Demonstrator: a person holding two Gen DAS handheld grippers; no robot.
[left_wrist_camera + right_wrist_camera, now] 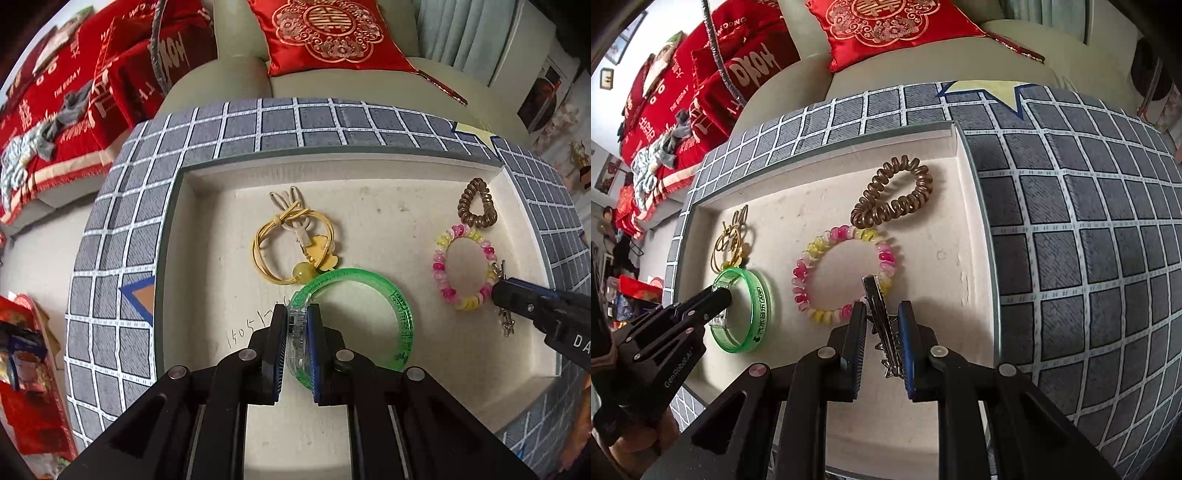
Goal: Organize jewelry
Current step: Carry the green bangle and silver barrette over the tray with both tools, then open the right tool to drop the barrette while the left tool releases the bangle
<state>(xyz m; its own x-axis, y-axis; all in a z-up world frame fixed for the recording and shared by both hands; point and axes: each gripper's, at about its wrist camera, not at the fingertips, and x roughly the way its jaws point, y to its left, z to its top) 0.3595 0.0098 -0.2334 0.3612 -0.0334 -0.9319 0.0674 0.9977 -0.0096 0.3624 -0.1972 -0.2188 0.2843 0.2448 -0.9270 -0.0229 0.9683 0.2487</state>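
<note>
Both grippers hang low over the white tray (207,258) with narrow jaws, the left gripper (297,332) clamping the green bangle (404,321) by its clear clasp and the right gripper (882,332) pinching a silver hair clip (877,306) beside the pink bead bracelet (846,275), apparently to set each piece apart.
</note>
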